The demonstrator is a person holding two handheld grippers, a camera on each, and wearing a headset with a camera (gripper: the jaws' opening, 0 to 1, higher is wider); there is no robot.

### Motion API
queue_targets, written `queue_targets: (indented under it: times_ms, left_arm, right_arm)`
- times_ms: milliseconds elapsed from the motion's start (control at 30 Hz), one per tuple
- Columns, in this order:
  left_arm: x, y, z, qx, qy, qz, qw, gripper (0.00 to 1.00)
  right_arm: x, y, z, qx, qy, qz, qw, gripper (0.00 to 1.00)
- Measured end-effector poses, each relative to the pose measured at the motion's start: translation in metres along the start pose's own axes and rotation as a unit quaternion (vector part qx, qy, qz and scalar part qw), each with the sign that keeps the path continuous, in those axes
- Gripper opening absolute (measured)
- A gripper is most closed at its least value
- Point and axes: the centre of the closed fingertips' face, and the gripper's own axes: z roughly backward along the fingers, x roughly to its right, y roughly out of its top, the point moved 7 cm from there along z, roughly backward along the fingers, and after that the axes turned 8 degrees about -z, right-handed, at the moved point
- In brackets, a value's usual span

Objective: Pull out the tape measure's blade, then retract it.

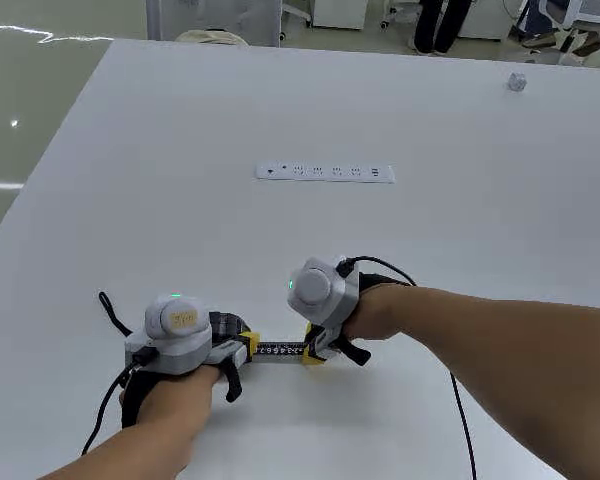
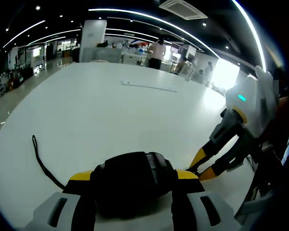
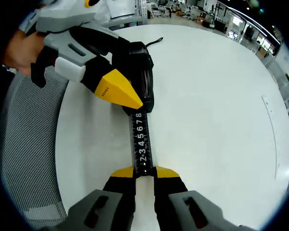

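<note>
A black tape measure [image 2: 132, 180] lies on the white table [image 1: 280, 240], and my left gripper [image 2: 135, 175] is shut on its case. In the head view that case [image 1: 232, 332] sits at the left gripper [image 1: 235, 352]. A short stretch of the numbered blade [image 3: 140, 142] runs out of the case [image 3: 140, 72] across the table, also seen as the blade [image 1: 278, 350] between the two tools. My right gripper [image 3: 144, 171] is shut on the blade's tip; in the head view the right gripper [image 1: 311, 353] is just right of the case. The right gripper's yellow fingertips [image 2: 202, 156] show beside the case.
A white power strip [image 1: 325, 172] lies flat in the middle of the table. The tape's black wrist strap [image 2: 41, 161] trails left of the case. A small object [image 1: 517, 81] sits far right. A grey mesh chair back [image 3: 24, 159] is at the table's near edge.
</note>
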Motion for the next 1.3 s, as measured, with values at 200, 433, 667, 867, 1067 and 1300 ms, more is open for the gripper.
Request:
queue_targets:
  times_ms: [200, 433, 667, 867, 1067, 1300]
  left_arm:
    - [0.000, 0.000, 0.000, 0.001, -0.001, 0.000, 1.0000, 0.60]
    - [0.000, 0.000, 0.000, 0.000, -0.002, 0.000, 1.0000, 0.60]
    - [-0.001, -0.001, 0.000, 0.000, -0.003, 0.000, 1.0000, 0.60]
    - [-0.001, 0.000, 0.000, 0.000, -0.003, 0.001, 1.0000, 0.60]
    - [-0.001, 0.000, 0.000, -0.001, -0.001, 0.003, 1.0000, 0.60]
    - [-0.001, 0.000, 0.000, 0.001, 0.000, 0.004, 1.0000, 0.60]
  right_arm:
    - [-0.002, 0.005, -0.002, 0.004, 0.002, 0.000, 1.0000, 0.13]
    - [-0.004, 0.012, -0.004, 0.006, 0.003, 0.003, 1.0000, 0.13]
    - [-0.006, 0.016, -0.005, 0.010, 0.003, 0.004, 0.9999, 0.13]
    - [-0.006, 0.019, -0.006, 0.013, 0.003, 0.007, 0.9999, 0.13]
    - [-0.005, 0.022, -0.007, 0.017, 0.003, 0.010, 0.9998, 0.13]
    - [-0.006, 0.025, -0.009, 0.028, 0.007, 0.015, 0.9995, 0.13]
